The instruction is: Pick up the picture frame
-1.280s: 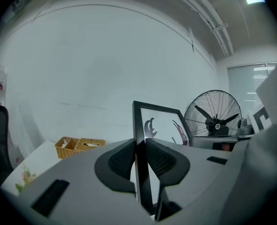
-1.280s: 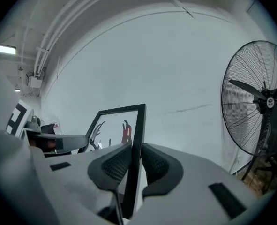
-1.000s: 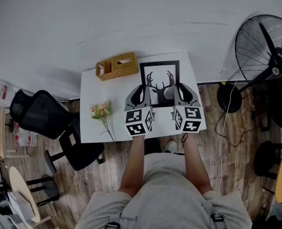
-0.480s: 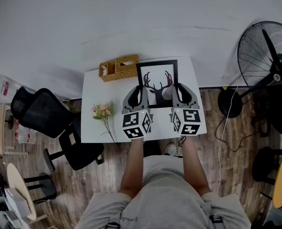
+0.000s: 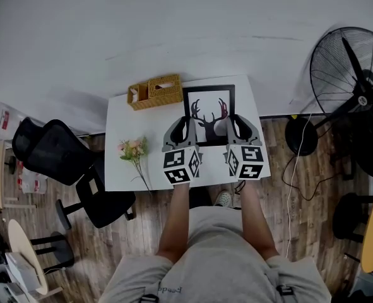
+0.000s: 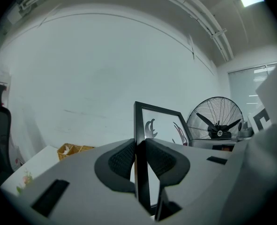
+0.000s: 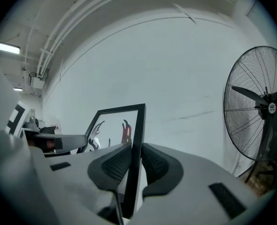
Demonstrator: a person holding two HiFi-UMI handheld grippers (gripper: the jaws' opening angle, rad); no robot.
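Black frame (image 5: 209,109): stiff, light, we judge it fragile; upright between both claws.
Left claw (image 6: 139,159): narrow, clamped on its left rail.
Right claw (image 7: 132,165): clamped on right rail.
Hold: rails, never glass.

The head view looks steeply down from above the person. It is far enough off to take in the whole bench (image 5: 120,163), the floor (image 5: 312,201) around it and the wall (image 5: 173,24) beyond.

The left gripper view rides on the left hand-held gripper (image 6: 139,156). It faces almost level along the jaws toward that wall, very close against the left edge of the picture frame (image 6: 160,122).

The right gripper view sits likewise on the right hand-held gripper (image 7: 134,165), close against the frame's right edge.

All three views share the frame, the wall and the fan (image 7: 260,107). The head and left gripper views also share the basket (image 6: 71,150).
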